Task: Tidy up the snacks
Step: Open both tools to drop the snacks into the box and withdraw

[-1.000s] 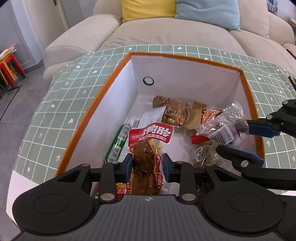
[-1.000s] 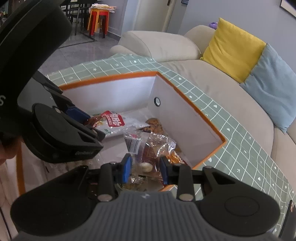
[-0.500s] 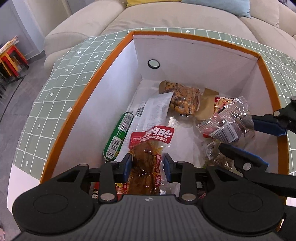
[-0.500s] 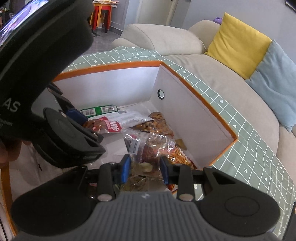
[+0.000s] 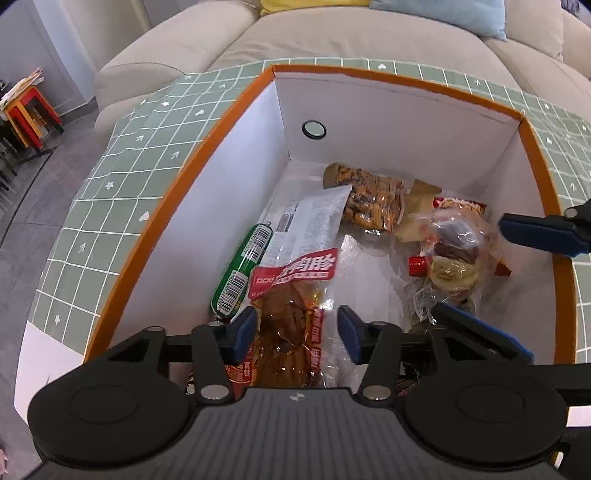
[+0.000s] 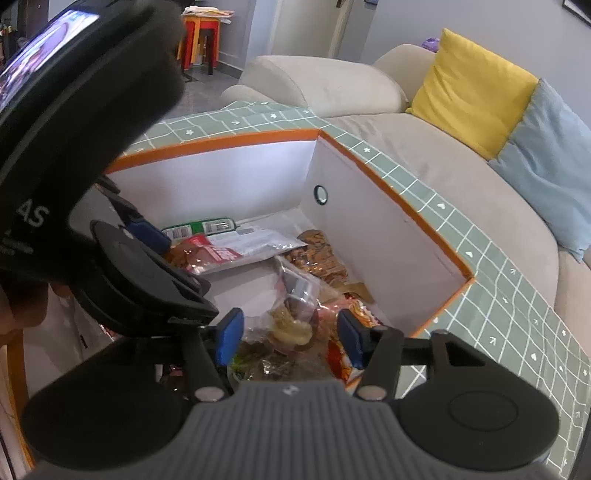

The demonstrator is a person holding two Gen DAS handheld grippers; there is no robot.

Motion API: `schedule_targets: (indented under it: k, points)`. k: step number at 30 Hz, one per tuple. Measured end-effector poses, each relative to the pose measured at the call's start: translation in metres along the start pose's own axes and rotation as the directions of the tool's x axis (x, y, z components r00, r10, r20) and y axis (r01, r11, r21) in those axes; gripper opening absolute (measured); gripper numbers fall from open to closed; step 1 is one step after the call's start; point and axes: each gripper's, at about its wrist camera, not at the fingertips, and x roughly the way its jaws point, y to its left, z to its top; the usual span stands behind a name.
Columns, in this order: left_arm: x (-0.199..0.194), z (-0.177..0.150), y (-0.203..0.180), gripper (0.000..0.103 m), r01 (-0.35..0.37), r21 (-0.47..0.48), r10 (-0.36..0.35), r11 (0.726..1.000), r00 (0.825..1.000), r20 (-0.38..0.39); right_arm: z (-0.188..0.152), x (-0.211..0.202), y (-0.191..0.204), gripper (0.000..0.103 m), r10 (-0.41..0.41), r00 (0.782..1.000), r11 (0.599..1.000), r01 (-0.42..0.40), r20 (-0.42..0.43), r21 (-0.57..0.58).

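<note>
Beige sofa (image 5: 332,33) cushions fill the far side of the room, with a yellow pillow (image 6: 469,88) and a blue pillow (image 6: 546,158) on them, and a green checked cloth (image 5: 122,177) covers the table in front. On that cloth sits a box (image 5: 177,206) with white walls and an orange rim. Inside it lies a heap of snacks: a green sausage stick (image 5: 242,269) along the left wall, a white packet (image 5: 306,221) beside it, a bag of brown fried bits (image 5: 373,203) at the far end, and a red-labelled pack of braised meat (image 5: 291,306) at the near side.

Over the near edge, the left gripper (image 5: 297,330) has its blue fingers spread, one on each side of the meat pack and not pressing it, so far as I can see. On the right, the right gripper (image 6: 288,334) is also parted, its fingers standing wide of a clear crinkly bag of mixed snacks (image 6: 295,314) that rests on the pile between them
</note>
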Motion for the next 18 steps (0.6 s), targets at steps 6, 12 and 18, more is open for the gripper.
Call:
schedule_targets:
  k: [6,12,18]
  points:
    - [-0.012,-0.004,0.002,0.075,0.003,-0.04,0.0,0.999,0.998,0.057,-0.002,-0.011,-0.002,0.064,-0.026,0.999,0.999,0.025,0.033,0.03]
    - [-0.039,-0.008,0.005,0.081,-0.002,-0.051,0.009,0.999,0.99,0.139,0.003,-0.026,-0.006,0.078,-0.052,0.998,0.997,0.049,0.047,0.067]
    - [-0.08,-0.021,0.006,0.082,0.029,-0.085,-0.007,0.996,0.967,0.254,-0.001,-0.053,-0.011,0.081,-0.074,0.995,0.985,0.063,0.065,0.158]
